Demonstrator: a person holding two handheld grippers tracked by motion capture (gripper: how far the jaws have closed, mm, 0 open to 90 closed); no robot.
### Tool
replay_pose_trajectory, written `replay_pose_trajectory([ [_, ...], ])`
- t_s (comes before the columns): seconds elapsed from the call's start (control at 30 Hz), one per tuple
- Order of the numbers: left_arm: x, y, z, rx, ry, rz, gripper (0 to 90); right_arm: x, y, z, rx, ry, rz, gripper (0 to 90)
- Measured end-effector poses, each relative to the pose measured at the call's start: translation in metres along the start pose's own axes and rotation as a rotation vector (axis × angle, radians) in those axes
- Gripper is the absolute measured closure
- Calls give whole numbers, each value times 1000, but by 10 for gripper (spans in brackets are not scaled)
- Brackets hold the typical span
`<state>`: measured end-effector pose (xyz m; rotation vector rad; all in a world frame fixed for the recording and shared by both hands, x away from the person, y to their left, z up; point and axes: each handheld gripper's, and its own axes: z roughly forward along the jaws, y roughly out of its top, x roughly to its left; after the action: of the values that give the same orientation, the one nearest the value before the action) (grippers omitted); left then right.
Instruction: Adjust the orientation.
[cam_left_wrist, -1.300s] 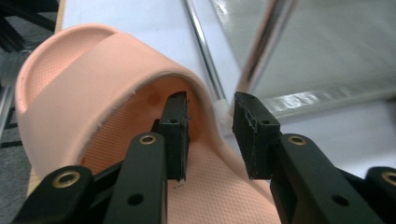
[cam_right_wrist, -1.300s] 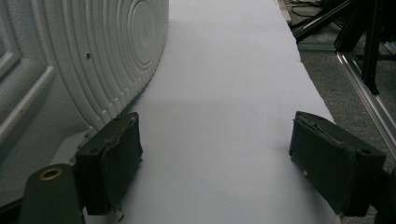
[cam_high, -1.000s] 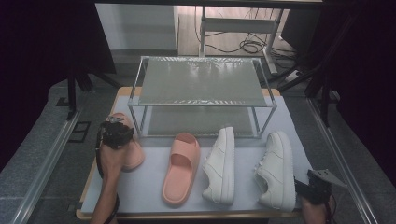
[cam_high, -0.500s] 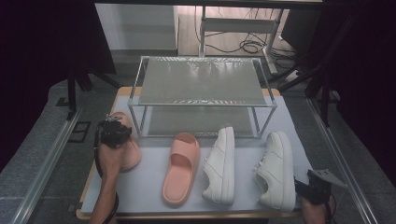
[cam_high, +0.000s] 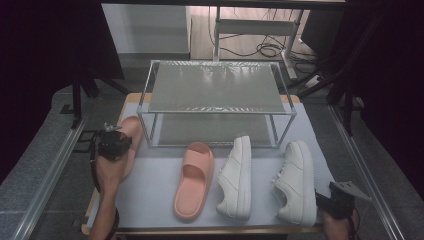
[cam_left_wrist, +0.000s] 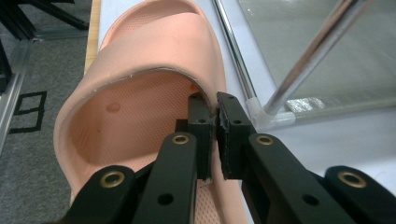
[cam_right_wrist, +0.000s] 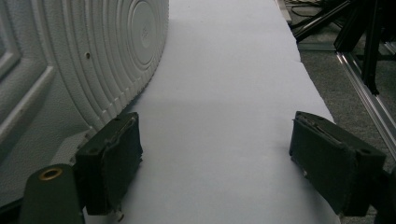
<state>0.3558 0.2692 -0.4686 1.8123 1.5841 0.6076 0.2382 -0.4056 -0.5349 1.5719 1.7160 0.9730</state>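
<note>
So, view by view:

High view: the left gripper (cam_high: 116, 142) is seen over the pink slide (cam_high: 131, 131) at the table's (cam_high: 150, 200) left edge, just beside the wire rack (cam_high: 216, 100). Its mate, the second pink slide (cam_high: 192, 181), is lying mid-table beside two white sneakers (cam_high: 265, 181).

Left gripper view: the slide's (cam_left_wrist: 140, 60) inner side wall is pinched between the jaws, which have just been closing — only the thin rim is left between the pads.

Right gripper view: the right gripper (cam_right_wrist: 215, 172) is held low over the table (cam_right_wrist: 224, 70) with jaws spread wide and nothing between them; a white sneaker's sole (cam_right_wrist: 93, 51) is just beside one pad.

Handling: the slide is judged light, soft foam — bendy, not fragile. The side wall near the strap is a fair hold, though some flex is to be expected.

Hand pose: the left forearm (cam_high: 107, 200) is stretched forward from the table's near edge, with the gripper angled down onto the slide.
</note>
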Motion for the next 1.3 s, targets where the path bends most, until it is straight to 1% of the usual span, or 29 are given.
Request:
replay_pose_trajectory([
  [0.2, 3, -6, -11, -7, 5, 6, 852, 0, 0, 0, 0, 0, 0, 169],
  [0.33, 5, -10, -20, -13, -4, 11, 852, 0, 0, 0, 0, 0, 0, 169],
  [0.53, 2, -14, -35, -24, -17, 25, 853, 0, 0, 0, 0, 0, 0, 169],
  [0.57, 2, -14, -35, -24, -17, 25, 852, 0, 0, 0, 0, 0, 0, 169],
  [0.73, 1, -19, -51, -36, -7, 40, 852, 0, 0, 0, 0, 0, 0, 169],
  [0.77, 1, -19, -51, -36, -7, 40, 852, 0, 0, 0, 0, 0, 0, 169],
  [0.8, 1, -20, -56, -41, -8, 43, 852, 0, 0, 0, 0, 0, 0, 169],
  [0.93, 2, -24, -66, -47, -21, 48, 852, 0, 0, 0, 0, 0, 0, 169],
  [0.97, 2, -24, -66, -47, -21, 48, 852, 0, 0, 0, 0, 0, 0, 169],
  [1.03, 2, -29, -73, -50, -34, 53, 853, 0, 0, 0, 0, 0, 0, 169],
  [1.1, 2, -31, -75, -50, -39, 51, 852, 0, 0, 0, 0, 0, 0, 169],
  [1.17, 2, -36, -81, -46, -59, 49, 853, 0, 0, 0, 0, 0, 0, 169],
  [1.3, 1, -45, -88, -41, -67, 58, 852, 0, 0, 0, 0, 0, 2, 169],
])
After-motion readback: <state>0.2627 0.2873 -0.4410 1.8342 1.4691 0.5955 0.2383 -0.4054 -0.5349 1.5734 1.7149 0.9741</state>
